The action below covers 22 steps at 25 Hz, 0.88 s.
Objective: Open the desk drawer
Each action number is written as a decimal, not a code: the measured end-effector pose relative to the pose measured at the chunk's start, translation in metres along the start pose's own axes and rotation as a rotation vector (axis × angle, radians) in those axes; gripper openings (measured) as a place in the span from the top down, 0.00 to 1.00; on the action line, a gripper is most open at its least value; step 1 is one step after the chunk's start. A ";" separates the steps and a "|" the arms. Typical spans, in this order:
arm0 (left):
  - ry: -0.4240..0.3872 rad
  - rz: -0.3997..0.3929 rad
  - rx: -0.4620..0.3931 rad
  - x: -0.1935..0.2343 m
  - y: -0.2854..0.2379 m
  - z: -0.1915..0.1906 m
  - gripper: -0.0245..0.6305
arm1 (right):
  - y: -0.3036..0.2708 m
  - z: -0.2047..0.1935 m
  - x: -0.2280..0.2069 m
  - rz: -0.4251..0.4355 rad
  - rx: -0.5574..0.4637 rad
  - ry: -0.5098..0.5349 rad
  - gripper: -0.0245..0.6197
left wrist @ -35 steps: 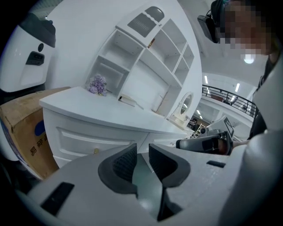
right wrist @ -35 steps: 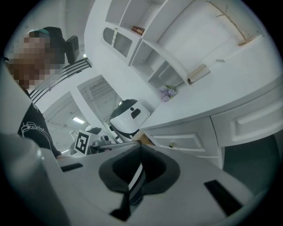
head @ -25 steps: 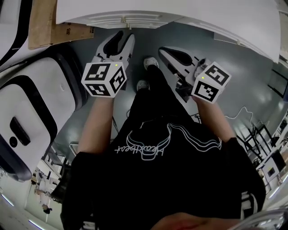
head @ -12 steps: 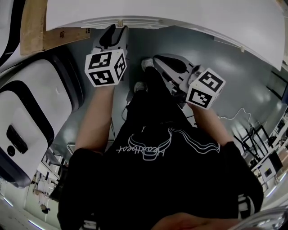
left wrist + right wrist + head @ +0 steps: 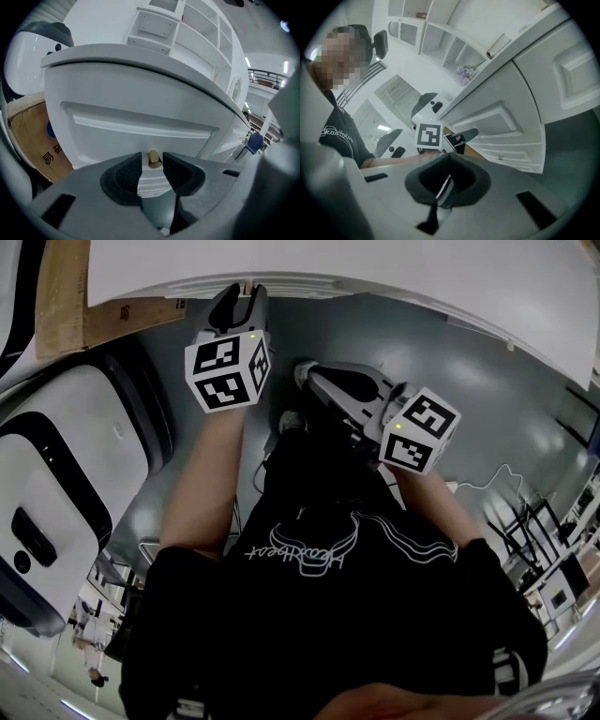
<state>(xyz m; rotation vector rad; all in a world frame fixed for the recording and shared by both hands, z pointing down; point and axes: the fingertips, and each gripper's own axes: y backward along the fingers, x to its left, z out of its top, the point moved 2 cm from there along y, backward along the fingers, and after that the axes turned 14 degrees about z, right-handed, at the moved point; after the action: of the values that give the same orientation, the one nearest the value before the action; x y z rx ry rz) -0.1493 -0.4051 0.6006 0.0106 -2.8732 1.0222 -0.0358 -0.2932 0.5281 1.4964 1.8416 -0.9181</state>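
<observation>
1. Person, black printed shirt point(image 5: 328, 615), stood facing the desk with both forearms out.

2. Right gripper point(image 5: 312, 374): hung low over the person's legs, well short of the desk. Its jaws were closed together with nothing in them.

3. Left gripper point(image 5: 243, 294): reached up to the drawer front. Its jaws had just been opening and stood narrowly apart. The knob point(image 5: 154, 159) sat between the pads with a sliver of space on each side, and neither pad pressed on it.

4. Knob: small, brass-coloured, at the lower middle of the drawer front.

5. Drawer point(image 5: 140, 126): white panelled front, directly under the overhanging rounded edge of the desktop point(image 5: 140, 65).

6. Cardboard box point(image 5: 35, 140): brown, just beside the drawer's left edge.

7. Machine point(image 5: 66, 474): white with black trim, filled the space left of the person.

8. Floor point(image 5: 441, 399): grey and bare to the right, between the person's legs and the desk's curved edge. That was the widest open stretch.
</observation>
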 end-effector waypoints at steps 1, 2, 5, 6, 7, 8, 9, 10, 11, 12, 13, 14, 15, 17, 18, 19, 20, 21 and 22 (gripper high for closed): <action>0.005 0.001 0.002 0.000 -0.001 0.000 0.75 | 0.000 -0.001 0.000 0.000 0.000 -0.001 0.95; 0.011 0.003 0.004 0.000 -0.003 -0.001 0.75 | 0.000 -0.001 0.000 0.000 0.000 -0.002 0.95; 0.014 0.010 0.000 0.000 -0.005 -0.001 0.77 | 0.000 -0.002 -0.001 -0.003 0.000 -0.004 0.95; 0.013 0.011 -0.003 0.000 -0.005 -0.002 0.77 | 0.001 -0.003 -0.001 -0.004 -0.001 -0.004 0.95; 0.011 0.012 -0.007 -0.001 -0.005 -0.002 0.77 | 0.002 -0.003 -0.001 -0.006 -0.001 -0.005 0.95; 0.007 0.013 -0.011 -0.001 -0.004 -0.002 0.78 | 0.002 -0.004 -0.002 -0.009 -0.003 -0.007 0.95; -0.001 0.016 -0.015 -0.002 -0.004 -0.002 0.79 | 0.003 -0.004 -0.002 -0.011 -0.004 -0.009 0.95; -0.013 0.022 -0.020 -0.003 -0.004 -0.001 0.82 | 0.004 -0.005 -0.002 -0.014 -0.005 -0.011 0.95; -0.025 0.029 -0.024 -0.004 -0.003 -0.001 0.82 | 0.004 -0.006 -0.002 -0.016 -0.006 -0.013 0.95; -0.032 0.034 -0.027 -0.005 -0.003 -0.001 0.82 | 0.004 -0.007 -0.002 -0.017 -0.007 -0.014 0.95; -0.034 0.037 -0.029 -0.005 -0.003 -0.001 0.82 | 0.004 -0.007 -0.001 -0.017 -0.007 -0.014 0.95; -0.037 0.037 -0.029 -0.004 -0.003 -0.001 0.82 | 0.004 -0.008 0.000 -0.018 -0.006 -0.013 0.95; -0.042 0.037 -0.030 -0.004 -0.003 -0.001 0.82 | 0.004 -0.009 0.001 -0.018 -0.005 -0.011 0.95; -0.056 0.037 -0.032 -0.004 -0.004 -0.002 0.82 | 0.003 -0.010 0.004 -0.018 -0.004 -0.008 0.95; -0.062 0.036 -0.033 -0.005 -0.004 -0.002 0.82 | 0.003 -0.011 0.005 -0.017 -0.005 -0.007 0.95; -0.064 0.034 -0.033 -0.005 -0.004 -0.002 0.83 | 0.003 -0.011 0.007 -0.017 -0.006 -0.006 0.95; -0.064 0.032 -0.033 -0.005 -0.003 -0.002 0.83 | 0.003 -0.012 0.009 -0.017 -0.008 -0.005 0.95; -0.066 0.029 -0.033 -0.005 -0.003 -0.002 0.83 | 0.002 -0.014 0.010 -0.018 -0.008 -0.005 0.95; -0.070 0.027 -0.033 -0.005 -0.003 -0.002 0.83 | 0.001 -0.016 0.012 -0.018 -0.008 -0.006 0.95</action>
<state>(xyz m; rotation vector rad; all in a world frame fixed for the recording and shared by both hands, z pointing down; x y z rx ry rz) -0.1443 -0.4060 0.6038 0.0053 -2.9608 0.9986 -0.0374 -0.2736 0.5279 1.4737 1.8551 -0.9211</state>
